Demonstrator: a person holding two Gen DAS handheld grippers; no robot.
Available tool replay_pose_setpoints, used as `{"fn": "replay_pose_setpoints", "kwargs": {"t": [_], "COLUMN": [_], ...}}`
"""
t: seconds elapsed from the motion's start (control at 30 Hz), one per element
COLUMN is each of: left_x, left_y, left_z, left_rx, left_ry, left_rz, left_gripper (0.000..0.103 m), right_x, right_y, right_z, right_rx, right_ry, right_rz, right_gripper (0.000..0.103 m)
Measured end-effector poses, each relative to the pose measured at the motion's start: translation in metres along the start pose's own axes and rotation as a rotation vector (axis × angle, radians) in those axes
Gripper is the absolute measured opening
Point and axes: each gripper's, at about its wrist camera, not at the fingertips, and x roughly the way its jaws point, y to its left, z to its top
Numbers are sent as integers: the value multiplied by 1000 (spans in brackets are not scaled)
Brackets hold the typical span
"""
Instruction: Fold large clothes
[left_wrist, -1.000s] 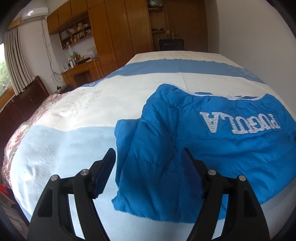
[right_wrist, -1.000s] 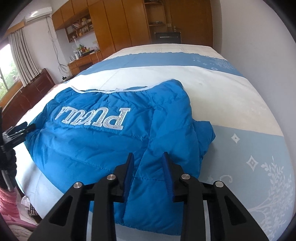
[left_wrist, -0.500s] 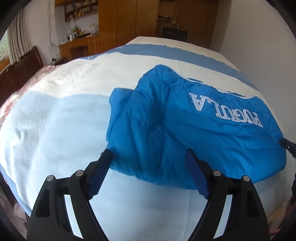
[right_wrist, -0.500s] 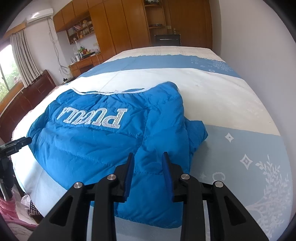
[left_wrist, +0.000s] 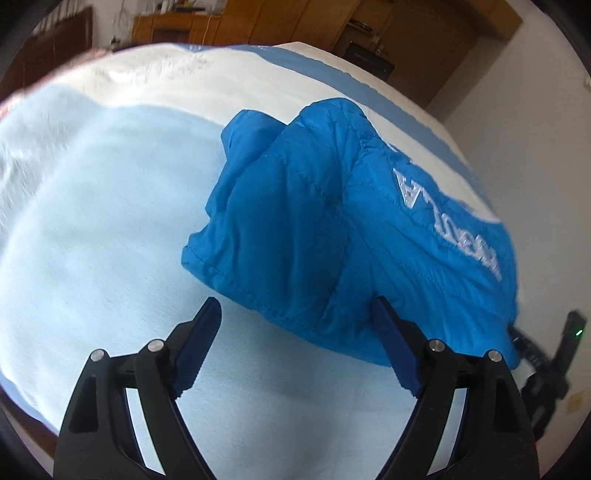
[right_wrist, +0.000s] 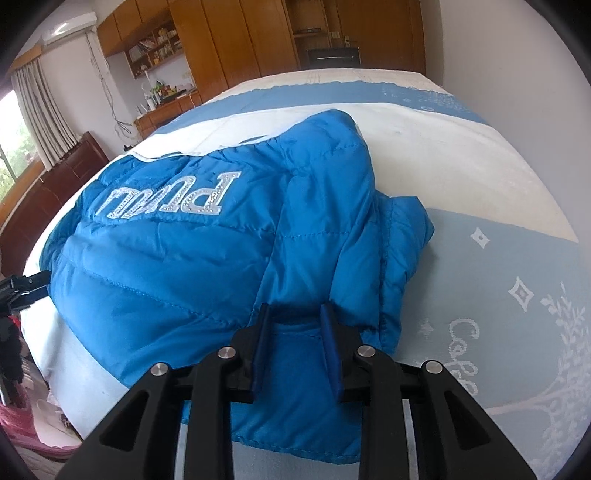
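Observation:
A blue puffer jacket (left_wrist: 332, 236) with silver lettering lies partly folded on the bed, also seen in the right wrist view (right_wrist: 207, 251). My left gripper (left_wrist: 295, 317) is open and empty, its jaws wide apart just short of the jacket's near left hem. My right gripper (right_wrist: 295, 317) is low over the jacket's near right part, its jaws narrowly apart with blue fabric lying between and under them; no pinch shows. The right gripper's tool shows at the right edge of the left wrist view (left_wrist: 554, 354).
The bed (right_wrist: 517, 280) has a light blue and white patterned cover. Wooden wardrobes (right_wrist: 236, 44) and a desk (right_wrist: 166, 107) stand at the far end. A white wall runs along the bed's right side. A dark wooden bench (right_wrist: 55, 192) stands at the left.
My left gripper has swung left and tilted, coming closer to the jacket's left hem. My right gripper has dropped lower onto the jacket's near right part.

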Motion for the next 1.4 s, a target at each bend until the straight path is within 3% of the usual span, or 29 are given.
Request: {"fn": "replay_pose_setpoints", "kwargs": {"t": [0.37,0.47,0.53,0.63,0.83,1.4], "left_x": [27,35,35,28,45,45], "left_y": [33,39,38,30,49,32], "left_z": [26,31,30,21,11,12], "left_rx": [-224,-275,-282,-249,-296,-226], "left_ry": [-4,-6,-11,-54,-26,-49], "left_rz": [-160,-191,-219,-203,-287,-237], "left_gripper": [83,67,50,40,39,38], "right_x": [-4,-4,-4,-6,0,1], "right_y": [-5,-7,-8,-5,-2,-3], "right_z": [-1,1,2,3,5,-1], "right_rx": [19,29,39,37,19,35], "right_ry": [-2,7,16,29,41,-7], "right_rz": [31,41,46,38,16,17], "right_gripper": [27,27,27,27,26,26]}}
